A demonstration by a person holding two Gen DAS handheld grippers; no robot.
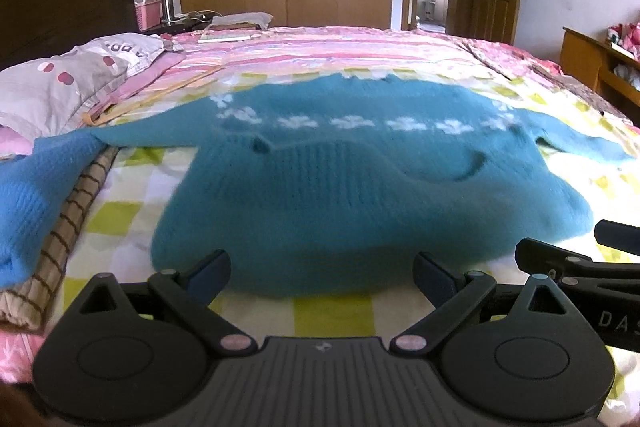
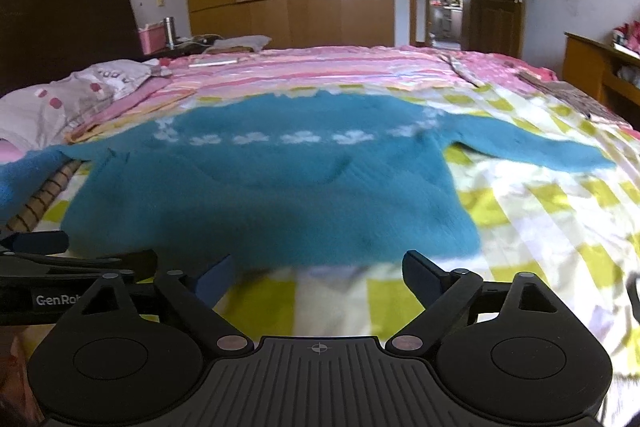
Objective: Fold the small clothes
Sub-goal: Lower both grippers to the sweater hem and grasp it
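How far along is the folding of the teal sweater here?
Done: the teal sweater lies spread flat on the checked sheet, both sleeves out to the sides. In hand: nothing; the left tool and right tool stand open at the hem, empty. Left: no fold shows yet; sleeves and body remain.

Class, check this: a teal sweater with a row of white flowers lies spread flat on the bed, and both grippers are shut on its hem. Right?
Not quite. The left gripper and right gripper are open and hold nothing, as each wrist view shows. The teal sweater does lie spread on the bed.
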